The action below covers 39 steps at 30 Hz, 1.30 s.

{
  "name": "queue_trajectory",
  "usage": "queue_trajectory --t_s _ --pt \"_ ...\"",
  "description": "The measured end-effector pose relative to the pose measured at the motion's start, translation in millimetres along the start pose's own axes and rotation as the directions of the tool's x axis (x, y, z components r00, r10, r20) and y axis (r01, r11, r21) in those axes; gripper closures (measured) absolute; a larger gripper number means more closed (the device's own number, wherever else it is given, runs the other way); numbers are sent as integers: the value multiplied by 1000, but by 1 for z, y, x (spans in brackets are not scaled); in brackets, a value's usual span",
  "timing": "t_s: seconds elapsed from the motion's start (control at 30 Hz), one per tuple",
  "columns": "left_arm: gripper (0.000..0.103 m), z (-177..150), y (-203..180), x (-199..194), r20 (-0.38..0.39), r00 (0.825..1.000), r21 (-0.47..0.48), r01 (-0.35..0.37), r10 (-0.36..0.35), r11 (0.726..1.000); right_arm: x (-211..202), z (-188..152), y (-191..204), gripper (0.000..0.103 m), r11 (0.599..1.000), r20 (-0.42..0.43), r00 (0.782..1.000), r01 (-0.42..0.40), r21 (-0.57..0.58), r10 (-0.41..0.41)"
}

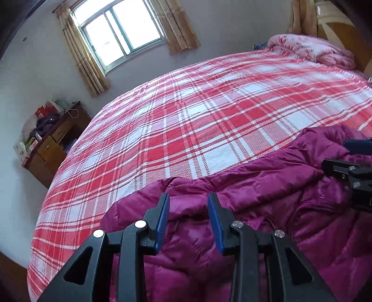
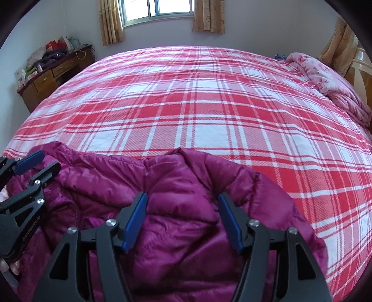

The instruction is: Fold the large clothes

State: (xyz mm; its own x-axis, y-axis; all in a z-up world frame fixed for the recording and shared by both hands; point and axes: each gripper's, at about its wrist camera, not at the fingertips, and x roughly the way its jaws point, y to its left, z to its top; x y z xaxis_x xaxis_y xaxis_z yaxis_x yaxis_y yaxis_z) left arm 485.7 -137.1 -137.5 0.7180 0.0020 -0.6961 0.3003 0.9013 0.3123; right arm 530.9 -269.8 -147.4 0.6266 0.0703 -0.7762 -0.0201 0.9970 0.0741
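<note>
A magenta puffer jacket (image 1: 244, 185) lies crumpled at the near edge of a bed with a red and white plaid cover (image 1: 186, 116). It also shows in the right wrist view (image 2: 181, 185). My left gripper (image 1: 188, 202) is open and empty just above the jacket's left part; it also shows at the left of the right wrist view (image 2: 47, 159). My right gripper (image 2: 183, 202) is open and empty above the jacket's right part; it shows at the right edge of the left wrist view (image 1: 334, 153).
A folded pink floral quilt (image 2: 334, 88) lies at the bed's far right. A wooden desk (image 2: 53, 69) with clutter stands by the left wall. A curtained window (image 2: 158, 9) is in the far wall. The plaid cover (image 2: 186, 104) stretches beyond the jacket.
</note>
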Motion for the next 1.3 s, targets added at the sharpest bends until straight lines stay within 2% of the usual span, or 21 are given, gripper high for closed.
queue_trajectory --t_s 0.17,0.23,0.4,0.63,0.77,0.97,1.13,1.3 --pt "65 -43 42 -55 6 999 -59 54 -54 997 -54 -44 -25 32 999 6 1000 -22 37 22" --pt "61 -78 59 -73 -7 998 -84 62 -63 995 -73 -72 -40 32 998 -8 1000 -19 55 19" --pt "60 -160 82 -104 -72 996 -113 44 -52 993 -112 -136 -63 32 995 -32 999 20 93 -17" --pt "60 -242 97 -150 -120 989 -197 63 -88 978 -153 -214 -66 32 993 -73 997 26 118 -18" --pt "60 -268 86 -174 -101 993 -177 37 -56 983 -175 -241 -61 32 991 -53 998 49 123 -42" --pt "60 -295 75 -202 -96 990 -207 78 -100 975 -203 -284 -53 31 990 -56 998 45 132 -37" --pt "60 -323 69 -223 -80 993 -196 73 -90 978 -221 -319 -46 31 991 -53 998 52 124 -46" --pt "57 -340 74 -236 -85 991 -238 80 -103 968 -233 -342 -40 31 989 -49 998 48 138 -42"
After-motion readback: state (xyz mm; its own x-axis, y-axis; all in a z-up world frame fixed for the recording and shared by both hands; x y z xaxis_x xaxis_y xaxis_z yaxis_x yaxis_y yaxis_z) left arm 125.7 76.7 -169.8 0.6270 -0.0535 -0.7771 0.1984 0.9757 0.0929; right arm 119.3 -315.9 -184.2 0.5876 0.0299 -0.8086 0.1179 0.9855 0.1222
